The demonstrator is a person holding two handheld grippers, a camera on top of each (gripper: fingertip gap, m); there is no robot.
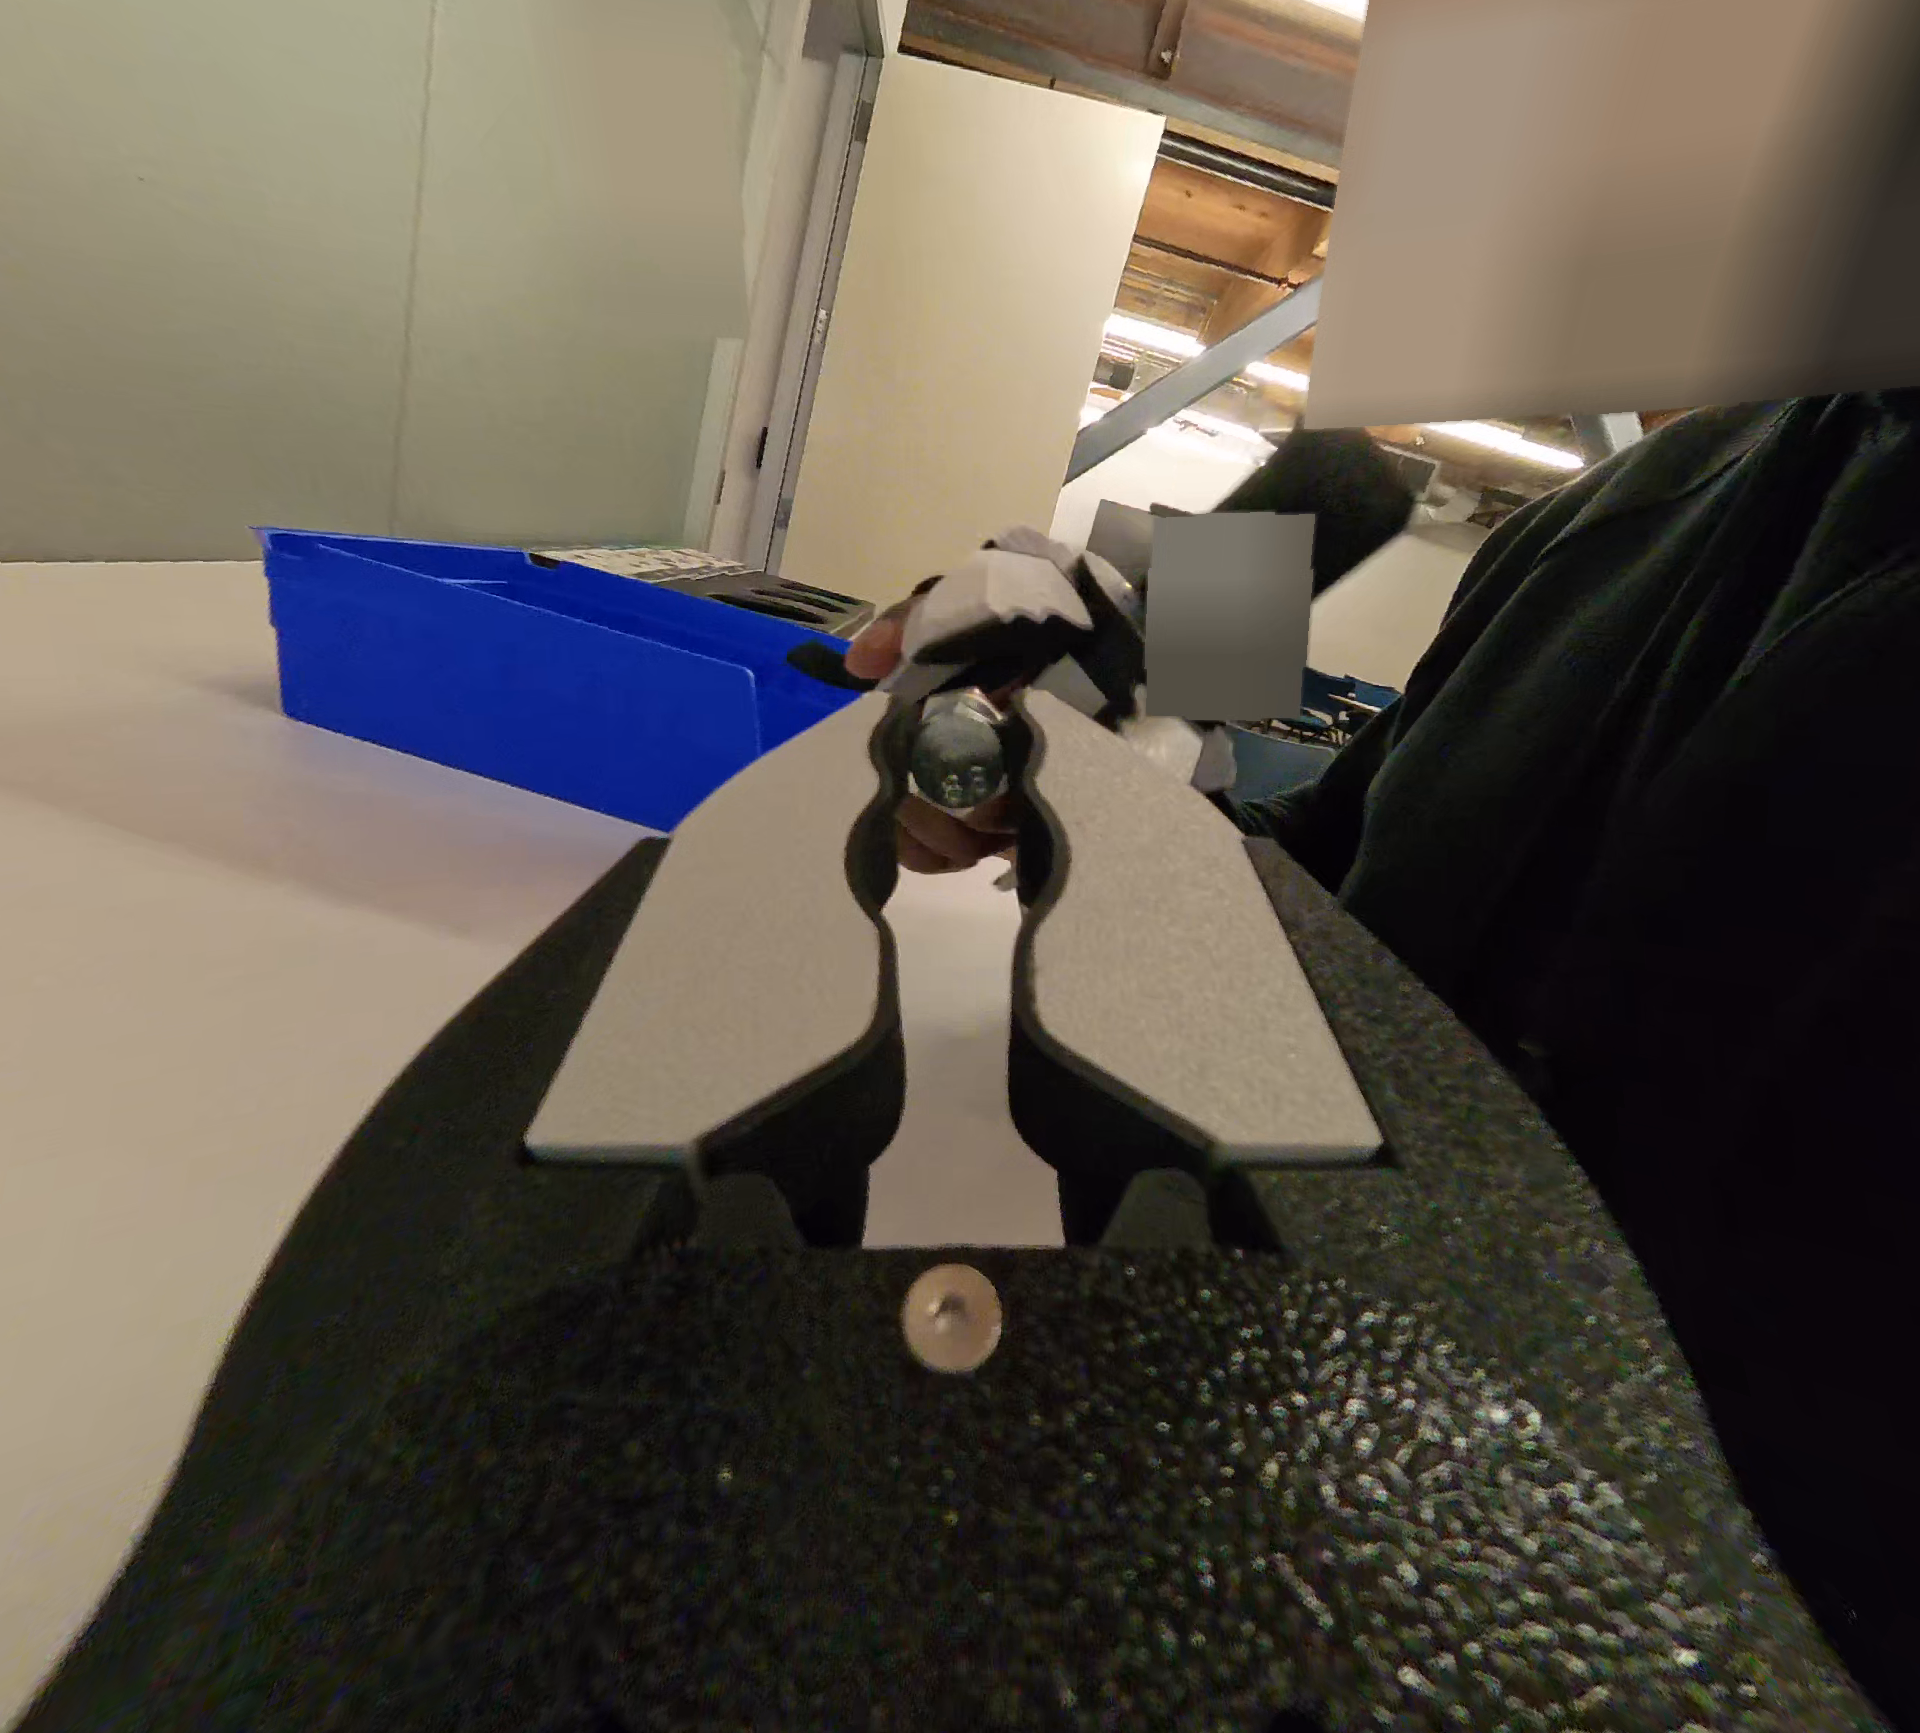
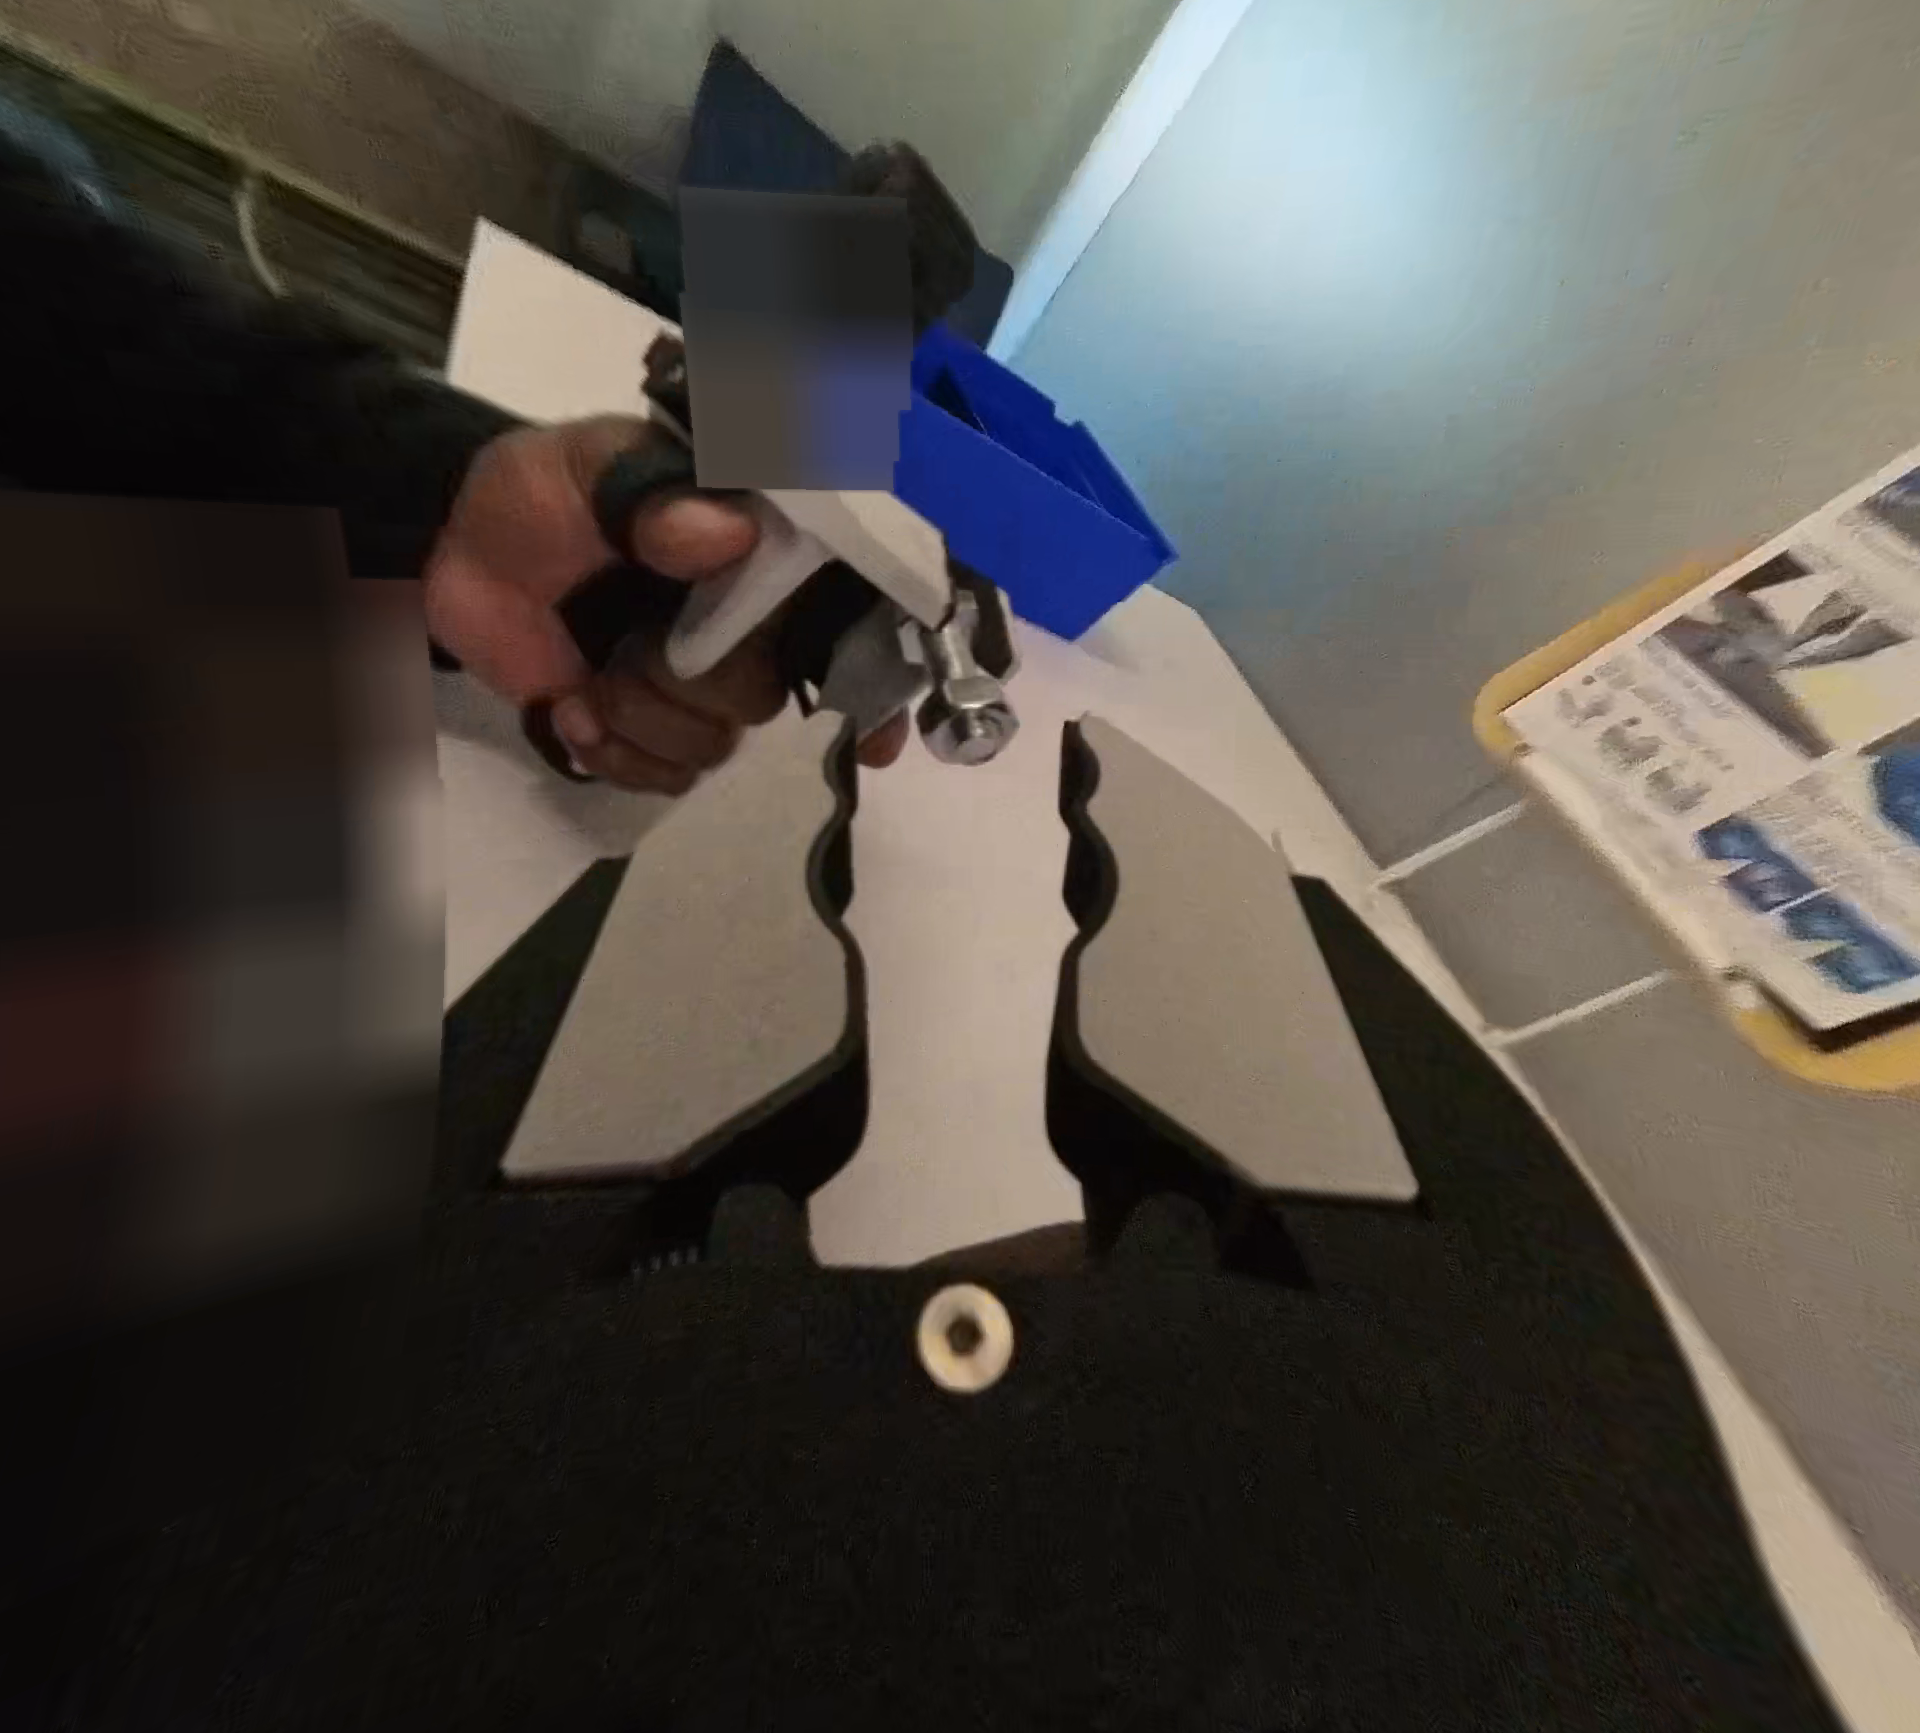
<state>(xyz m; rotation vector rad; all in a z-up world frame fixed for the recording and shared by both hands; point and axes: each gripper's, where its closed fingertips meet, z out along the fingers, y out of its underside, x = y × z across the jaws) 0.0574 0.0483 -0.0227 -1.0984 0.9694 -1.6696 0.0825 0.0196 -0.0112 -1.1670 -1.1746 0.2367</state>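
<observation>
My left gripper [image 1: 956, 727] is shut on a silver bolt [image 1: 956, 764], whose head faces this camera, and holds it above the white table [image 1: 208, 904]. In the right wrist view the left gripper [image 2: 940, 608] shows held in a person's hand [image 2: 540, 603]. The bolt's shank [image 2: 948, 644] sticks out of it, with a silver nut [image 2: 971, 727] on the end. My right gripper [image 2: 961, 738] is open, and the nut stands at its tips between the fingers [image 2: 1143, 904] without touching them. It also shows in the left wrist view [image 1: 997, 613], just beyond the bolt.
A blue bin [image 1: 499, 675] stands on the table behind the grippers and also shows in the right wrist view [image 2: 1018, 499]. A person in dark clothing [image 1: 1662, 852] is close on the right. Printed sheets on a yellow-rimmed holder [image 2: 1714, 800] lie past the table's edge. My right fingertips sit around 5 centimetres from my left ones.
</observation>
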